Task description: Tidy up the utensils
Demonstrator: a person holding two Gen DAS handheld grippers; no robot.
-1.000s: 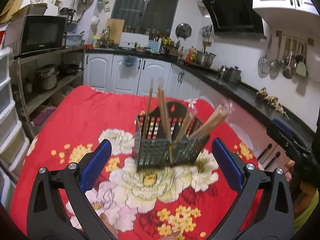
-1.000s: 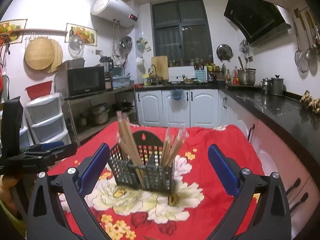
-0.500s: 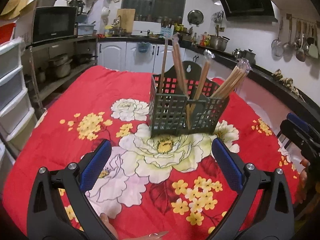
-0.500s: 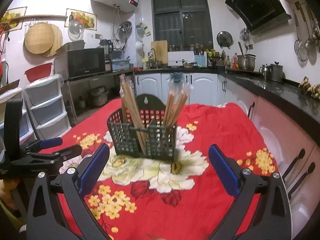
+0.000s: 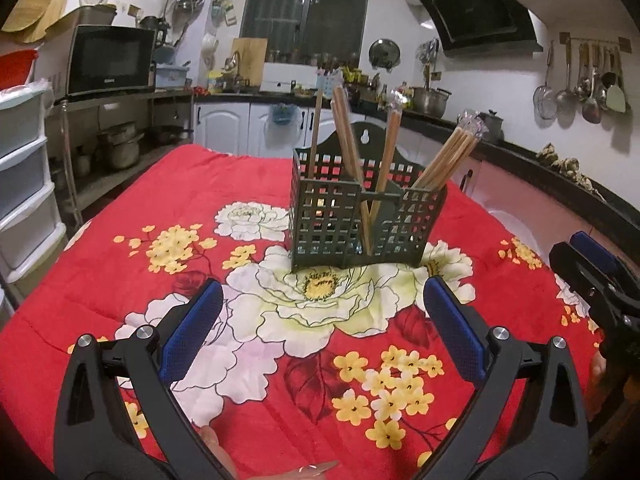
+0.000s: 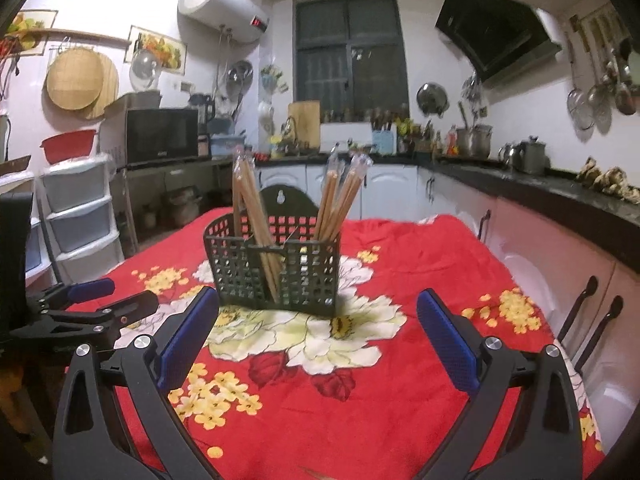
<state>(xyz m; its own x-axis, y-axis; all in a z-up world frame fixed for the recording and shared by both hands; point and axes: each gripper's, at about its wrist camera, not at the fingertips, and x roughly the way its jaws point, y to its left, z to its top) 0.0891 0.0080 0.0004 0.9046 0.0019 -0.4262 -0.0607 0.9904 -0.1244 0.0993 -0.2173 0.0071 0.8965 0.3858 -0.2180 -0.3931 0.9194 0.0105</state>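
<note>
A dark green lattice utensil holder [image 5: 362, 224] [image 6: 276, 266] stands upright mid-table on the red floral cloth [image 5: 120, 264]. Wooden chopsticks [image 5: 448, 160] [image 6: 340, 204], some in clear wrappers, lean in its compartments. My left gripper [image 5: 322, 312] is open and empty, low over the cloth in front of the holder. The right gripper [image 6: 318, 320] is open and empty too, facing the holder from the other side. Each gripper shows at the edge of the other's view, the right gripper [image 5: 592, 276] and the left gripper [image 6: 100, 304].
White plastic drawers [image 6: 78, 216] and a shelf with a microwave [image 5: 110, 62] stand left of the table. A dark countertop [image 6: 560, 196] with white cabinets runs along the right and back walls. Ladles hang on the right wall [image 5: 580, 88].
Both grippers have dropped lower toward the cloth and tilted up, so the holder now sits higher in both views. Both stay open and empty.
</note>
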